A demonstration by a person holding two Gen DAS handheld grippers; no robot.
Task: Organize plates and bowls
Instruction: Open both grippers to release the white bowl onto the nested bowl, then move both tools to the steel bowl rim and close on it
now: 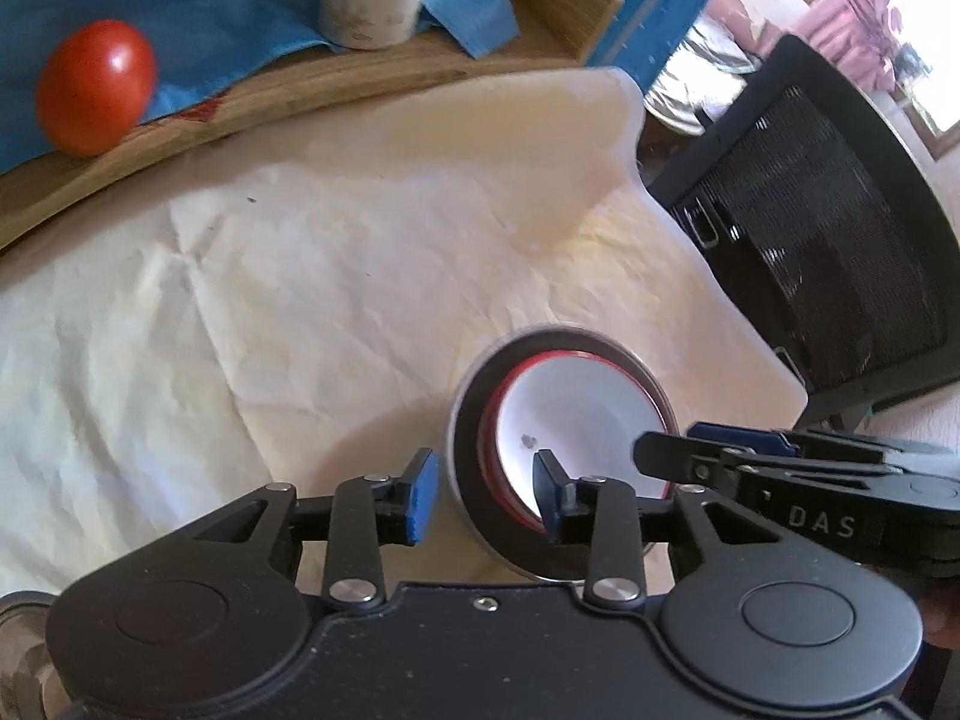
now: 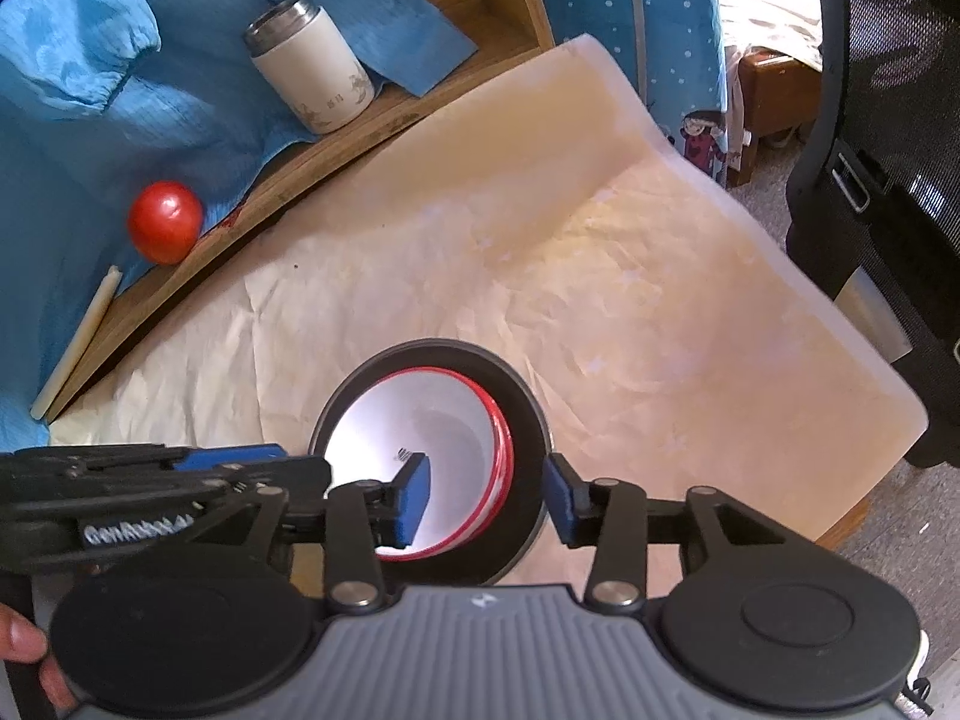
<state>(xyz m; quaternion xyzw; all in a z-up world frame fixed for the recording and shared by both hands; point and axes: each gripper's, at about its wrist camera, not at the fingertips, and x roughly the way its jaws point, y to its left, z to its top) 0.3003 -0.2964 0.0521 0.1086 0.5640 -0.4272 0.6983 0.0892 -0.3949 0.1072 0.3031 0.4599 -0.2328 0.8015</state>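
A dark grey bowl (image 2: 528, 420) sits on the cream paper, with a white red-rimmed bowl (image 2: 444, 420) nested inside it. In the left wrist view the grey bowl (image 1: 465, 456) and the white bowl (image 1: 576, 408) lie just ahead. My left gripper (image 1: 483, 495) is open, its jaws straddling the left rim of the stack. My right gripper (image 2: 489, 495) is open, its jaws straddling the right rim. The right gripper (image 1: 720, 456) shows at the right in the left wrist view; the left gripper (image 2: 228, 468) shows at the left in the right wrist view.
A wooden shelf (image 2: 336, 150) draped with blue cloth (image 2: 72, 60) runs along the back, carrying a red tomato (image 2: 165, 221) and a white steel-topped tumbler (image 2: 312, 69). A black mesh chair (image 2: 888, 120) stands at the right beyond the table edge (image 2: 888, 384).
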